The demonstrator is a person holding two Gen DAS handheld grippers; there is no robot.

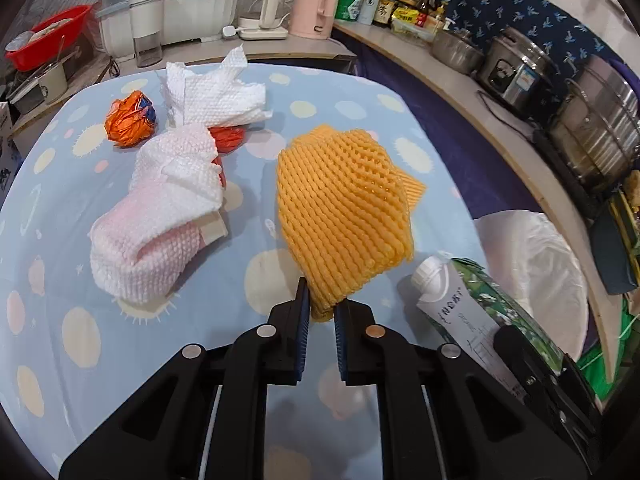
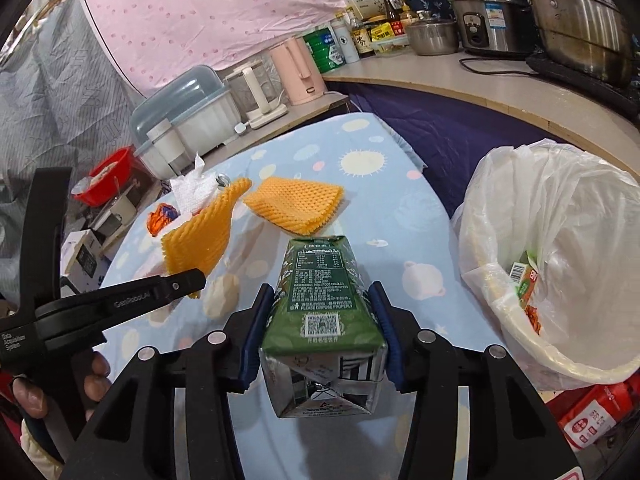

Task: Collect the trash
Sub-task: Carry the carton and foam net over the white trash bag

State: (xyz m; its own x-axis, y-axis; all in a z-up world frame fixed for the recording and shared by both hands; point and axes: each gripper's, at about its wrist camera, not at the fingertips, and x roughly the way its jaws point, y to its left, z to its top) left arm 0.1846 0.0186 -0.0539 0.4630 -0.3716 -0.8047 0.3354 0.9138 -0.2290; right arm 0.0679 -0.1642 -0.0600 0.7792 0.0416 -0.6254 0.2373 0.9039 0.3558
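Progress check, ref landmark = bin (image 2: 516, 344) w/ white liner, standing off the table's edge.

Done so far: bin holds at least one small carton and some orange-red scrap; rest of its contents not visible.

In hand: right gripper (image 2: 320, 320) is clamped on a green drink carton (image 2: 320, 300), pads pressing both sides, carton just beside the bin but not yet over it. Left gripper (image 1: 322, 314) is pinched tight on the near edge of an orange foam net (image 1: 344, 208), which hangs up off the cloth, farther from the bin than the carton.

Left on the blue tablecloth (image 1: 120, 360): second orange foam net (image 2: 296, 204) lying flat, two crumpled paper towels (image 1: 160, 216) (image 1: 216, 92), orange foil wrapper (image 1: 130, 118), red scrap (image 1: 228, 138) under the towels; all well away from the bin.

Judgement: early-to-mid stage. Two pieces gripped, neither dropped in; approx five still untouched.
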